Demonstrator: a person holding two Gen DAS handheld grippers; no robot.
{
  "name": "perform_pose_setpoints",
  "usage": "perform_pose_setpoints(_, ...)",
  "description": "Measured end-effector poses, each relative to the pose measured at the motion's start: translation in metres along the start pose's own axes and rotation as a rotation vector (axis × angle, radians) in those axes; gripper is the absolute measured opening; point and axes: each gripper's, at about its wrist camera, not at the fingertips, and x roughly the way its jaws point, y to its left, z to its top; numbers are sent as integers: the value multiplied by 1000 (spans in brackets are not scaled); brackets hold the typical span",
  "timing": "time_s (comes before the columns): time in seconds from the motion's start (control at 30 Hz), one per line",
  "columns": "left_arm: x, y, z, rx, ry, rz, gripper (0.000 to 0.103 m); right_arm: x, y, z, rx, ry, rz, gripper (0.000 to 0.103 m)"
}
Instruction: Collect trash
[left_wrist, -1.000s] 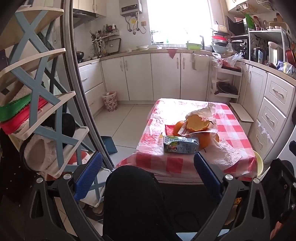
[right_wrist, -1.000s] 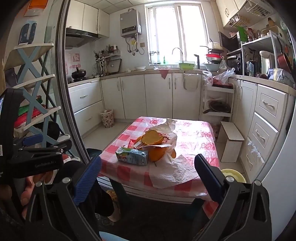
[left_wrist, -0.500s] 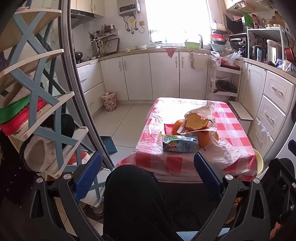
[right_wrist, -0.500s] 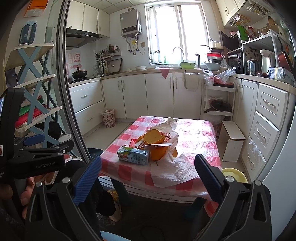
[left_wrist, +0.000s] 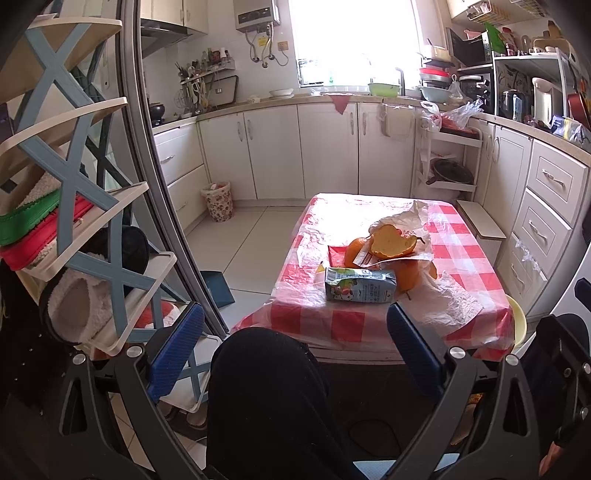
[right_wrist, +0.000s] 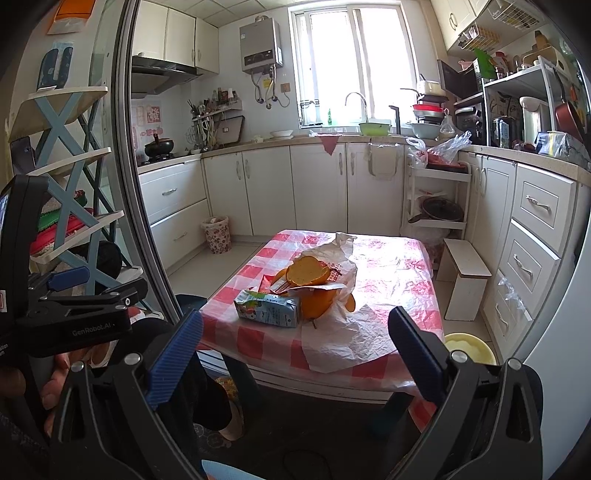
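1. Left claw (left_wrist: 294, 343): its blue-padded fingers (left_wrist: 176, 349) stand spread wide with nothing between them. It hangs short of the near edge of the tabletop (left_wrist: 369, 325), above a person's dark-clad knee (left_wrist: 266, 398).
2. Right claw (right_wrist: 294, 345): likewise spread wide and holding nothing, well short of the tabletop (right_wrist: 399, 273). At the left edge of the right wrist view, a hand (right_wrist: 55, 376) grips the black body of the other tool.
3. Tabletop: a low surface under a red-and-white checked cloth, standing in the middle of the kitchen floor.
4. Juice carton (left_wrist: 360, 290) (right_wrist: 266, 312): a small crumpled drink box lying on its side near the front of the tabletop, touching the pile behind it.
5. Orange peel (left_wrist: 393, 242) (right_wrist: 307, 273): a cupped piece with its pale inside upward, resting on top of a heap of further peel pieces.
6. Plastic bag (left_wrist: 443, 299) (right_wrist: 343, 339): a crinkled white sheet spread under and around the peel, reaching the front edge.
7. Red wrapper (left_wrist: 336, 254): a flat packet partly tucked beneath the peel, just behind the carton.
8. Waste bin (left_wrist: 218, 201) (right_wrist: 216, 234): a small floral-patterned basket on the floor beside the white cabinets, well apart from the tabletop.
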Motion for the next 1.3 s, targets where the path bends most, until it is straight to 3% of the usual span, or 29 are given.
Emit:
perform_pose_setpoints(0.83,9,0,-5,-1,21,-3,95,6,-3,-4,18,24,5,96)
perform_pose_setpoints(1.3,37,3,-1,-19,73,-17,95,18,-17,-1,34,22,-5,96)
